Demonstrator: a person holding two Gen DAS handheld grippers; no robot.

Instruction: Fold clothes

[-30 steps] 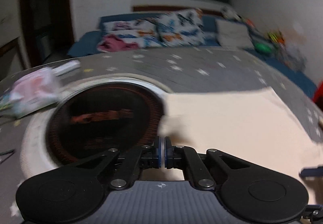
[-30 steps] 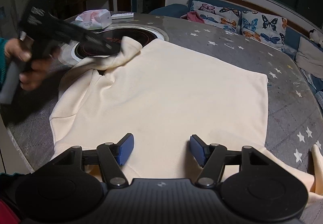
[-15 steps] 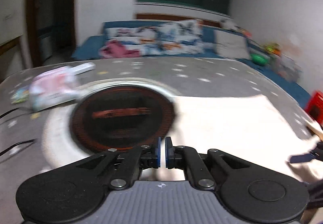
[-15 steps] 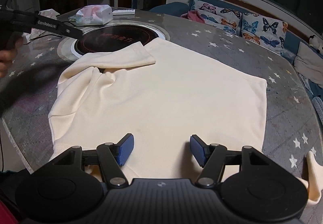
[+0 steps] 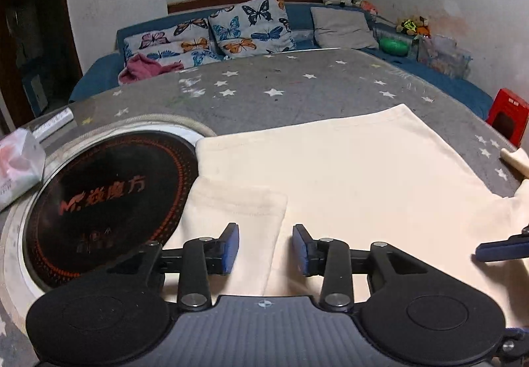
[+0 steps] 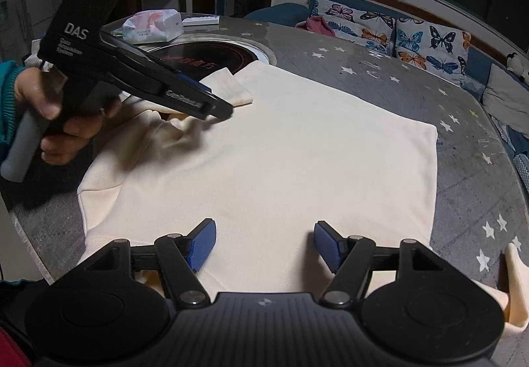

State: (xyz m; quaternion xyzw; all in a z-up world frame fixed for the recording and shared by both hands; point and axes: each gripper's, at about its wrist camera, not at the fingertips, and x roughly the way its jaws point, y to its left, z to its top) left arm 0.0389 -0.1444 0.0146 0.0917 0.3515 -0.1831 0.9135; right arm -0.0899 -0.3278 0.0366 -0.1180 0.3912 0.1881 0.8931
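A cream sweatshirt (image 6: 297,152) lies spread flat on the grey star-patterned table (image 6: 469,168). Its left sleeve (image 6: 228,89) is folded inward onto the body. The other sleeve (image 6: 515,284) trails off at the lower right. My left gripper (image 5: 266,249) is open just above the folded sleeve (image 5: 231,208), with nothing between its blue pads. In the right wrist view a hand (image 6: 49,102) holds that left gripper (image 6: 221,107) low over the cloth. My right gripper (image 6: 264,246) is open over the sweatshirt's near edge, holding nothing.
A round black induction hob (image 5: 109,201) is set into the table beside the sleeve. A tissue pack (image 6: 152,26) and a white remote (image 6: 200,21) lie beyond it. A sofa with butterfly cushions (image 5: 248,26) runs behind the table, and a red box (image 5: 507,117) stands at the right.
The left gripper, shut on the sleeve a second ago, laid it on the body, pulled away left, and now has come back over it and opened. The right gripper has stayed put.
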